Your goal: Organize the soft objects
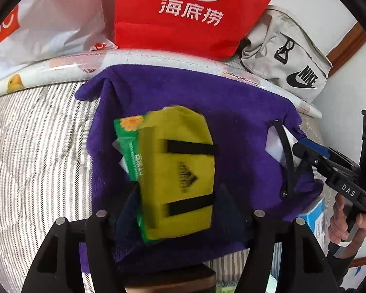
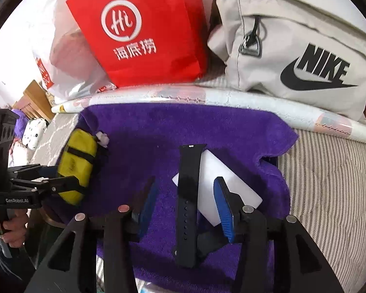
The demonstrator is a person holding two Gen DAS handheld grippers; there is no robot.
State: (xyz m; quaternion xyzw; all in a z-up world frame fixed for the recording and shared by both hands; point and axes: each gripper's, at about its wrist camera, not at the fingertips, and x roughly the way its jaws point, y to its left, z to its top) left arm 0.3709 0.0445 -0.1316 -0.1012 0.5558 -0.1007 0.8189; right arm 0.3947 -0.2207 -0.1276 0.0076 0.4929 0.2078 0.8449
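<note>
Right wrist view: the right gripper (image 2: 185,205) tilts steeply down over the purple towel (image 2: 158,131), jaws apart, a black strap (image 2: 187,195) lying loose between them across a white card (image 2: 222,183), pads clear of it. Towards the towel's left edge, the left gripper (image 1: 175,195) straddles the yellow pouch (image 1: 180,171) and a green packet (image 1: 129,146), fingers spread and seemingly not pressing. This looks like the placing step; next, each hand should lift straight off.
</note>
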